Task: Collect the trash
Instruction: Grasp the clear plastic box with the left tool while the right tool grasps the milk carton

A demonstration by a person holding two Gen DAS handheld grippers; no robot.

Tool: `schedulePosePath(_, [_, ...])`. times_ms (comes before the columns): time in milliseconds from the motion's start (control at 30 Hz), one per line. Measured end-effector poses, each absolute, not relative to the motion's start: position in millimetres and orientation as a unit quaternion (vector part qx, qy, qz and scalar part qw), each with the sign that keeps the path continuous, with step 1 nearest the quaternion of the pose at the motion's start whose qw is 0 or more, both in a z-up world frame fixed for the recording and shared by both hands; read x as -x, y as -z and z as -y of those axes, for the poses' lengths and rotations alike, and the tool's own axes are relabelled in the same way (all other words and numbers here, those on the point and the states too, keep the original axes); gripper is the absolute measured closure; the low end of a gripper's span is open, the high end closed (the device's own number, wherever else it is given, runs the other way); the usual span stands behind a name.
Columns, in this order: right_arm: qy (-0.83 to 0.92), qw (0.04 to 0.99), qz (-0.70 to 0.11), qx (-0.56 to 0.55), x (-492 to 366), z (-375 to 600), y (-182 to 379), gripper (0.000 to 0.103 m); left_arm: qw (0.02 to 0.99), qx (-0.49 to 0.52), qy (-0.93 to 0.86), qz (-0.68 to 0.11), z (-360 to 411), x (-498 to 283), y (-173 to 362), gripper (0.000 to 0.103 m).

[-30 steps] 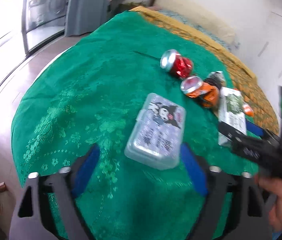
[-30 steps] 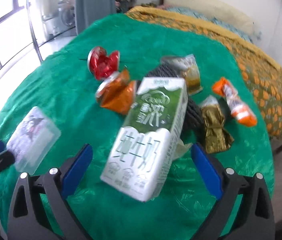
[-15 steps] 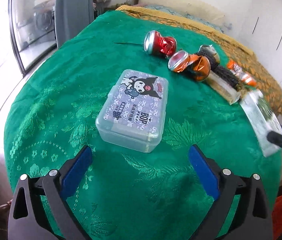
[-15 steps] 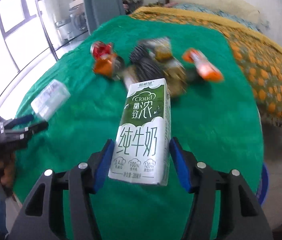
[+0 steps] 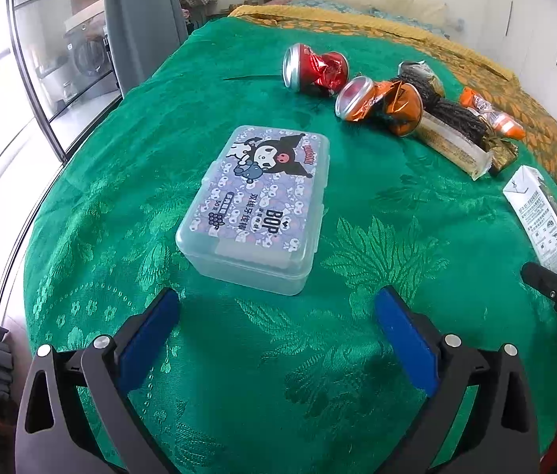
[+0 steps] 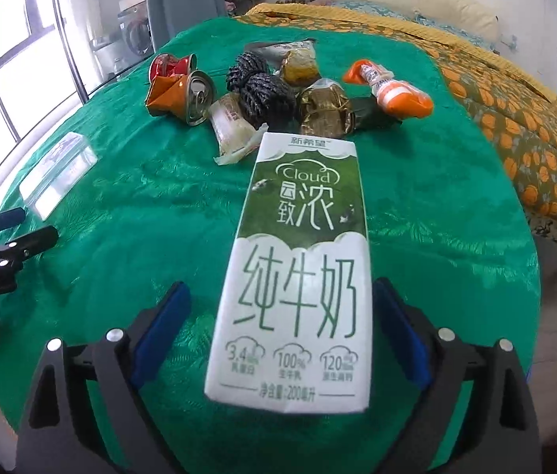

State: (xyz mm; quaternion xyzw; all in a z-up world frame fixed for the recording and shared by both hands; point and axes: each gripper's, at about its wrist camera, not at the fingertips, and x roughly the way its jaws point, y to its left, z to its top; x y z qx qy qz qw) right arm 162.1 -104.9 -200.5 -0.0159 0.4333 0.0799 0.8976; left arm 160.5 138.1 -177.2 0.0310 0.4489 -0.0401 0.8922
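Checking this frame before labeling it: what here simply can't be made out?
Milk carton underside, right wrist view: its own body hides whether it touches the cloth.
Plastic box label, right wrist view: too small, glare.
Carton's near end, left wrist view: behind the right gripper.

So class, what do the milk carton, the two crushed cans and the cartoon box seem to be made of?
Milk carton: likely coated paperboard, with sharp folded edges and a printed, slightly glossy face. Red can and orange can: thin metal, probably aluminium, with crumpled shiny walls and silver rims. Cartoon box: clear, frosted-looking plastic; light passes through its sides.
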Motion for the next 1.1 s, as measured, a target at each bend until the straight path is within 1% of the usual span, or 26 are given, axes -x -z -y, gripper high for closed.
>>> schedulePosePath(700, [-0.082,0.898,-0.433,0.016,-165.1,105.6,201.1,0.011,0.892,-0.027,0.040,-0.449,-137.2,-160.1,177.7,0.005])
schedulePosePath(800, [-0.092,0.897,-0.432,0.003,-164.3,109.8,200.2,0.011,0.892,-0.025,0.044,-0.449,-138.2,-160.1,177.0,0.005])
schedulePosePath(867, [-0.123,0.886,-0.446,-0.028,-164.5,123.3,194.1,0.011,0.886,-0.023,0.062,-0.459,-141.5,-162.3,172.7,0.005])
schedulePosePath(900, [-0.137,0.872,-0.465,-0.060,-167.2,136.5,187.4,0.011,0.885,-0.022,0.074,-0.459,-143.9,-163.1,167.0,0.005])
schedulePosePath(967, [-0.128,0.867,-0.475,-0.084,-172.4,154.2,171.4,0.011,0.889,-0.029,0.086,-0.449,-145.9,-165.0,153.8,0.005])
schedulePosePath(1033, [-0.116,0.866,-0.480,-0.076,-181.9,159.2,155.6,0.011,0.888,-0.043,0.099,-0.448,-142.8,-173.3,142.7,0.005])
schedulePosePath(1100, [-0.120,0.854,-0.503,-0.064,-195.4,152.0,150.7,0.011,0.873,-0.067,0.110,-0.470,-133.7,-187.6,143.6,0.005])
